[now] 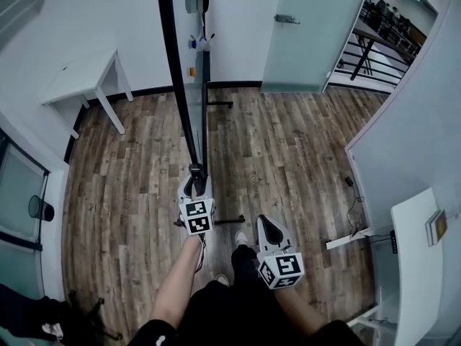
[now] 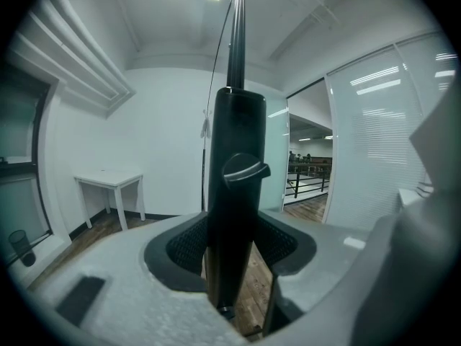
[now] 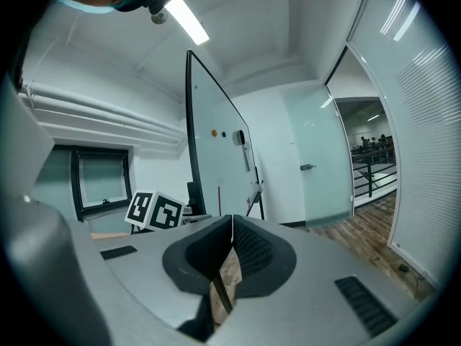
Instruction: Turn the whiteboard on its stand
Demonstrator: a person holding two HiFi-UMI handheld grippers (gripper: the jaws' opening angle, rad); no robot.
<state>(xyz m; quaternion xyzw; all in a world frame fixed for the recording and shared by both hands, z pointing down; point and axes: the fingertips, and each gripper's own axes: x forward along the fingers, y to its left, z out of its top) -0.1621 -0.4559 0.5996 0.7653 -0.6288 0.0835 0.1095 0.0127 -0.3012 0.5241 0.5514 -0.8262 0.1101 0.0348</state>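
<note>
**Two grippers, only one has hold of the whiteboard**

So from the head view the whiteboard [image 1: 176, 71] is basically edge-on. It shows as a thin dark line running up the middle of the shot, standing on the wood floor [image 1: 288, 143] in the middle of the room. The frosted glass door [image 1: 310, 27] is off behind it to the right.

The left gripper [image 1: 195, 182] is right up against the near end of the board. In the left gripper view its fingers [image 2: 284, 247] are clamped on the black upright post [image 2: 234, 135] of the stand, one pad on each side. There's a little black knob [image 2: 245, 171] on that post just above the grip, and the board's thin edge [image 2: 235, 34] carries on up toward the ceiling light.

The right gripper [image 1: 268, 225] hangs beside the left one, lower in the head view and clear of the stand. Its own view shows the fingers [image 3: 248, 247] pressed together with nothing between them. Past them you can see the board's white face [image 3: 216, 150] at an angle, with the left gripper's marker cube [image 3: 155, 209] next to it.

A black bin [image 1: 41, 208] stands by the left wall, well away from the board.
</note>
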